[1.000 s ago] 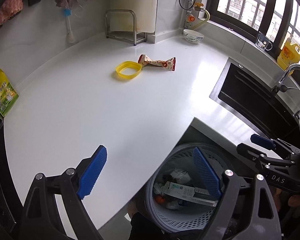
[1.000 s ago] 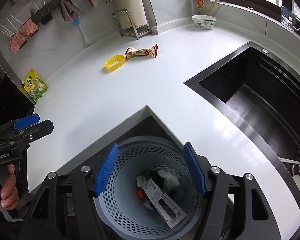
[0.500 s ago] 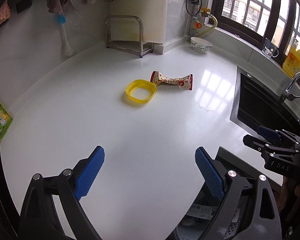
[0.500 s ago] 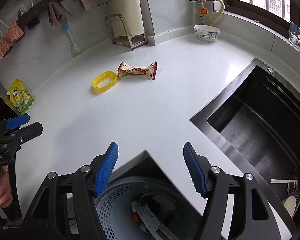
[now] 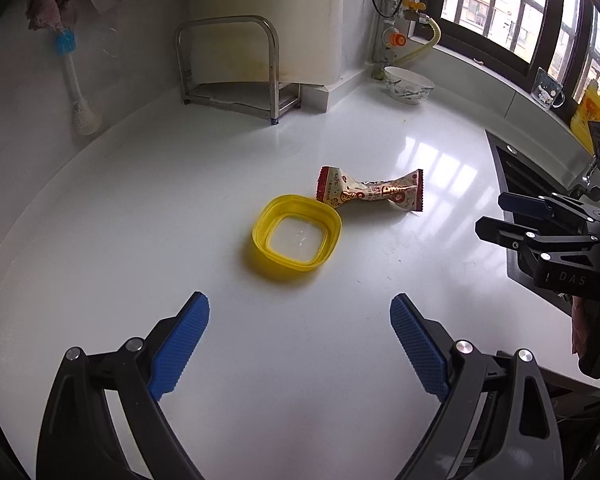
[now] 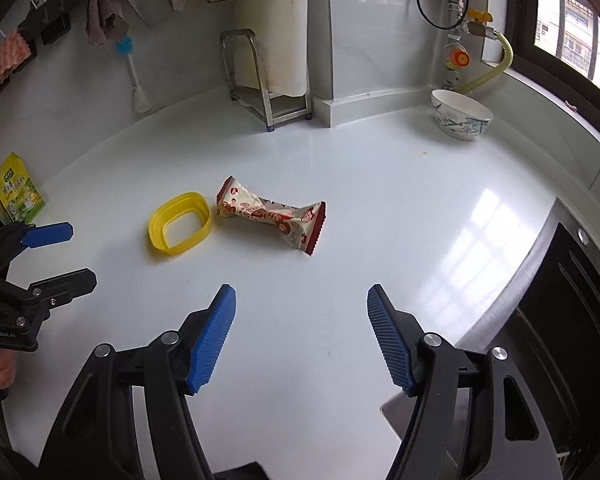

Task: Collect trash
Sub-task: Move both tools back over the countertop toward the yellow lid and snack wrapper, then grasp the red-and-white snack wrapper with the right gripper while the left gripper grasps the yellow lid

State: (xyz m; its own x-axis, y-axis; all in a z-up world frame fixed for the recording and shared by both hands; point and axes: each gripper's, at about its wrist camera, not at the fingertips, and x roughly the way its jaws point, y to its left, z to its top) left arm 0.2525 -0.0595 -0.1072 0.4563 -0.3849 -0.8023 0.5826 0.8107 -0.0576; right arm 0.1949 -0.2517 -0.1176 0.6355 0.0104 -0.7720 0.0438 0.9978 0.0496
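Snack wrapper [image 6: 274, 215] beside yellow ring [image 6: 180, 225], sink [image 6: 572, 320] cut off, left gripper [image 5: 300, 344] and right gripper [image 6: 302, 334] wide, empty

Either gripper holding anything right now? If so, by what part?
Nothing held. Left gripper and right gripper are both open and empty over the counter; the wrapper and yellow ring lie untouched ahead.

Wrapper [image 6: 274, 216] lies right of the lid [image 6: 180, 225], seemingly touching, on the counter [image 6: 380, 208].
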